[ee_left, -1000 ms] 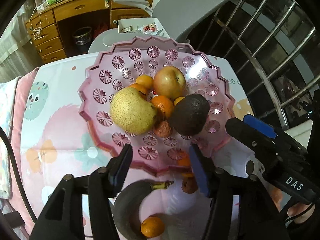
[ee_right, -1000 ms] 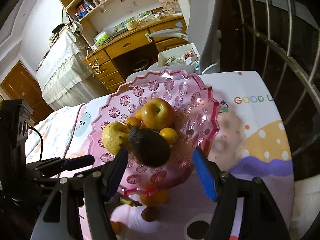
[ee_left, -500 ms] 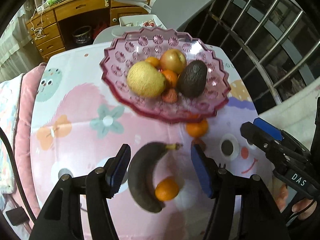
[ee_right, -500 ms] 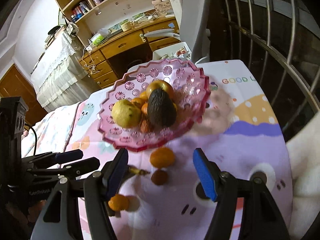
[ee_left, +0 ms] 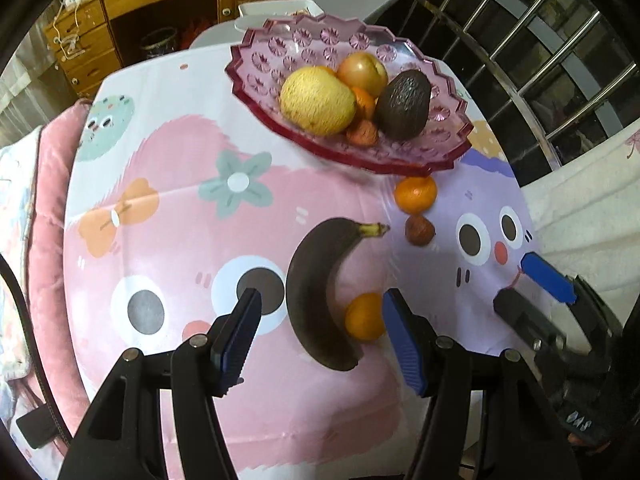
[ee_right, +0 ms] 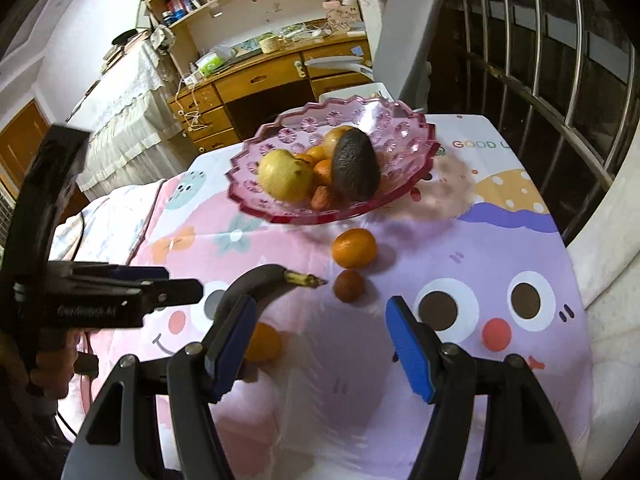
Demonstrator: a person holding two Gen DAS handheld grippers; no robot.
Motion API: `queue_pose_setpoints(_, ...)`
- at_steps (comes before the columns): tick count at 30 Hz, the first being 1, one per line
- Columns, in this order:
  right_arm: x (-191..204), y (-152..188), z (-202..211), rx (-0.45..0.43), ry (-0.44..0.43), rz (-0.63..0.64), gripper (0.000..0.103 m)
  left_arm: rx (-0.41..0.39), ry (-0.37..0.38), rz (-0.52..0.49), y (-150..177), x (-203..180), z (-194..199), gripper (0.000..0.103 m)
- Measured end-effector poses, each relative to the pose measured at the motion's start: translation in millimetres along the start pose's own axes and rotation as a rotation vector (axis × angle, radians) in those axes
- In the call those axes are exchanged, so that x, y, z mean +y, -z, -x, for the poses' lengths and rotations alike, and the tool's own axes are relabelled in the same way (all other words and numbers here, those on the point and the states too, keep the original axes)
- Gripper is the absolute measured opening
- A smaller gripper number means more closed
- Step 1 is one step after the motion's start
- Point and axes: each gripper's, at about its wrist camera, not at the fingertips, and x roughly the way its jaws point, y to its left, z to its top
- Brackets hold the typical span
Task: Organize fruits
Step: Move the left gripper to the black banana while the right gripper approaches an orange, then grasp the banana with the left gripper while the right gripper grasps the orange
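Pink cartoon tablecloth (ee_left: 168, 184) fills my view. Pink glass bowl (ee_left: 260, 76) at 12 o'clock, holding pear (ee_left: 316, 106), avocado (ee_left: 404, 104). Black banana (ee_left: 316, 292) between my left gripper (ee_left: 320, 316) fingers, spread, empty. Right gripper (ee_right: 320, 328) spread, empty. Tangerine (ee_left: 415, 195) under bowl rim.

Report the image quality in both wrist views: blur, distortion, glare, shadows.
Left wrist view: strong fisheye bending with dark corners; the near rim of the pink bowl is smeared by motion blur, while the banana stays fairly sharp. Right wrist view: the same fisheye curvature bows the window bars; the tablecloth shows soft glare and creases, and the mandarin casts a faint shadow.
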Motion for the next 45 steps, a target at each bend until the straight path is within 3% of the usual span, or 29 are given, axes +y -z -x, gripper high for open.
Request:
queue_pose_setpoints(9,32.5,21.0,-7.8,-0.016,-0.001,0.059,0.068,0.08,0.038,-0.018,-6.8,12.4,-24.0,0.061)
queue_pose_setpoints(16,51.4,29.2,-31.2,0.028,0.0,0.141,0.067,0.148,0.057,-0.019,-11.9,17.9,-55.2,0.061)
queue_pose_setpoints(18,55.2,31.9,-38.6,0.043,0.001,0.162,0.061,0.167,0.06,-0.02,-14.1,18.4,-63.6,0.061)
queue_pose_setpoints(26,56.4,39.1,-67.2,0.102,-0.027,0.17,0.051,0.178,0.077,-0.021,-19.1,19.9,-83.7,0.053)
queue_pose_setpoints(39,58.9,41.9,-90.3,0.131,-0.063,0.149,0.05,0.156,0.08,-0.046,-22.6,18.8,-90.6,0.033)
queue_pose_setpoints(45,55.3,43.9,-94.5,0.153,-0.052,0.113,0.042,0.144,0.063,-0.07,-21.3,12.6,-90.4,0.032)
